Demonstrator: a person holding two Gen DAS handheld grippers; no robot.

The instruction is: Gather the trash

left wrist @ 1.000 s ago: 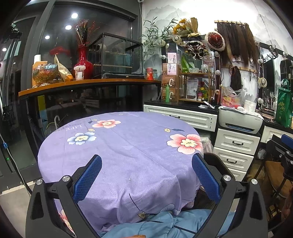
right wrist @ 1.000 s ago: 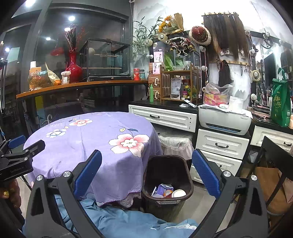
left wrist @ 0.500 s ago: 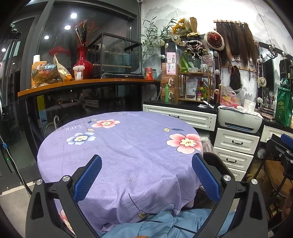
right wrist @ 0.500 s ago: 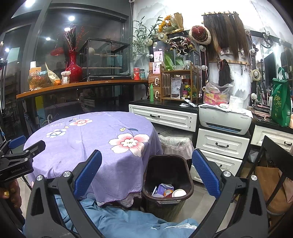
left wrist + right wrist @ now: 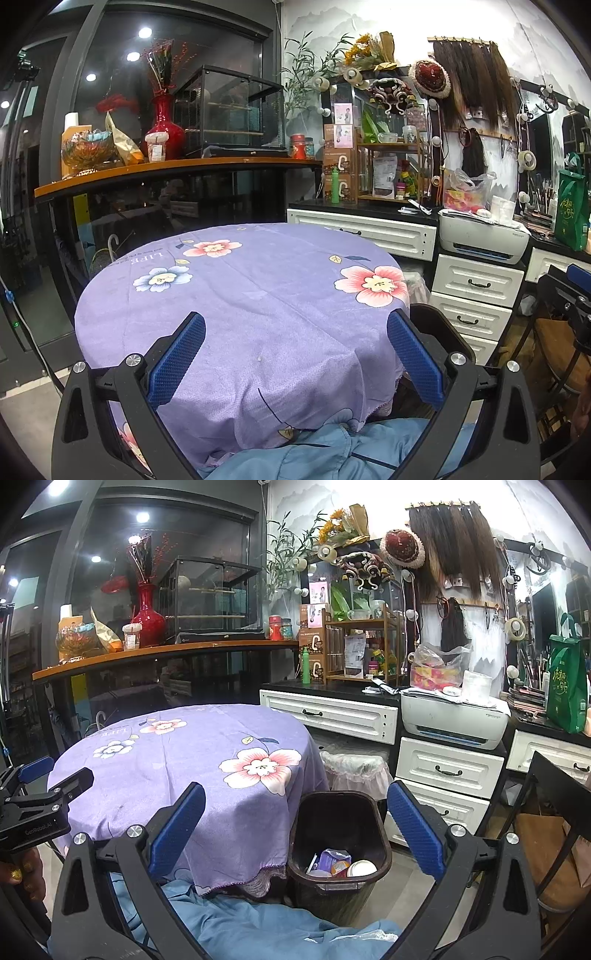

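I see a bright room in both views. Small round ceiling lights (image 5: 144, 32) shine as white spots in the dark glass wall (image 5: 110, 92). The white painted wall (image 5: 303, 502) glares a little. The round purple flowered cloth (image 5: 258, 295) is sharp and evenly lit. Straight lines bend near the edges, and the corners are black.

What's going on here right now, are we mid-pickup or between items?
Between items, it looks like. A person holds both tools over the round table with the purple floral tablecloth. The left claw and right claw are both open and hold nothing. The dark bin on the floor beside the table has a few pieces of trash in it. No trash shows on the tablecloth.
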